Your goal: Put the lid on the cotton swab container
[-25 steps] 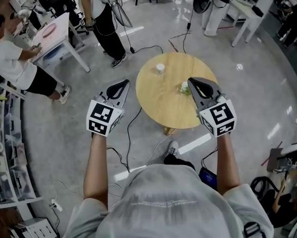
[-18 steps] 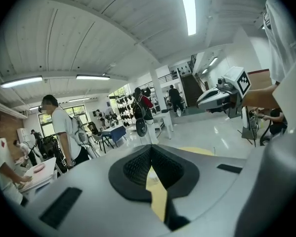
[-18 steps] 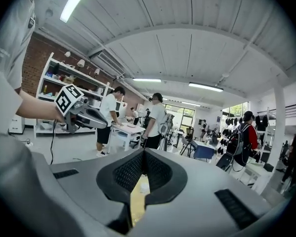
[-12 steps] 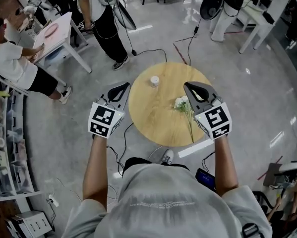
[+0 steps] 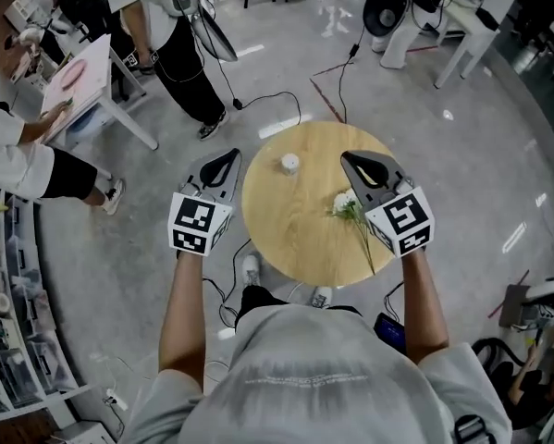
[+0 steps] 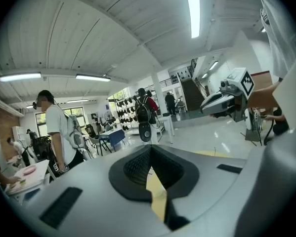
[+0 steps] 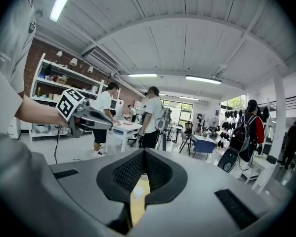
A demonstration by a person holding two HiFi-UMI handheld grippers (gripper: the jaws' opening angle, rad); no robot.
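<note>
A small white cotton swab container (image 5: 289, 163) stands on the far left part of a round wooden table (image 5: 286, 239); I cannot make out a separate lid. My left gripper (image 5: 227, 157) hangs shut and empty just off the table's left rim. Over the table's right part my right gripper (image 5: 352, 160) is held shut with nothing in it. In the left gripper view the left gripper (image 6: 150, 150) has its jaws meeting, and the other gripper shows at the right. In the right gripper view the right gripper (image 7: 144, 152) is also closed; the container (image 7: 138, 192) shows as a white spot through the slit below.
A sprig of white flowers (image 5: 349, 205) with long stems lies on the table's right side. Cables (image 5: 258, 100) run over the grey floor. People work at a white table (image 5: 78, 72) to the far left. A fan stand (image 5: 387, 12) and another white table (image 5: 461, 21) are beyond.
The person has walked up to the round table. It has drawn nearer and now lies between the two grippers; both grippers stay shut and level.
</note>
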